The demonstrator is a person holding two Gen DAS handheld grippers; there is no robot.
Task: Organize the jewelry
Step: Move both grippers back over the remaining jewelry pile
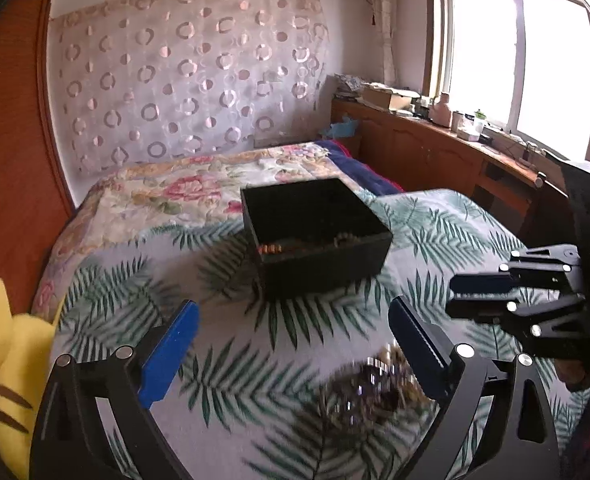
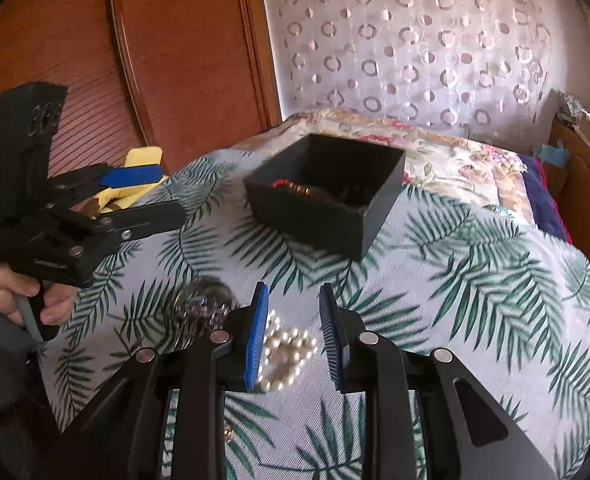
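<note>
A black open box (image 1: 315, 236) (image 2: 327, 208) sits on the leaf-print bed cover (image 1: 223, 380) with several bead strands inside. Nearer me lies a dark shiny bead bracelet (image 1: 371, 384) (image 2: 203, 304), blurred, close to the right finger of my left gripper (image 1: 295, 344). That gripper is wide open, with nothing gripped. A white pearl bracelet (image 2: 291, 356) lies on the cover between the fingers of my right gripper (image 2: 295, 336). Those jaws stand partly apart, with a gap left beside the pearls. Each gripper also shows in the other's view: the right gripper (image 1: 455, 298) and the left gripper (image 2: 163, 196), which a hand (image 2: 27, 296) holds.
A yellow plush toy (image 1: 3, 364) (image 2: 143, 160) lies at the bed's left edge by a wooden wardrobe (image 2: 155, 60). A floral quilt (image 1: 183, 192) covers the far half of the bed. A wooden counter (image 1: 435, 136) with bottles runs under the window on the right.
</note>
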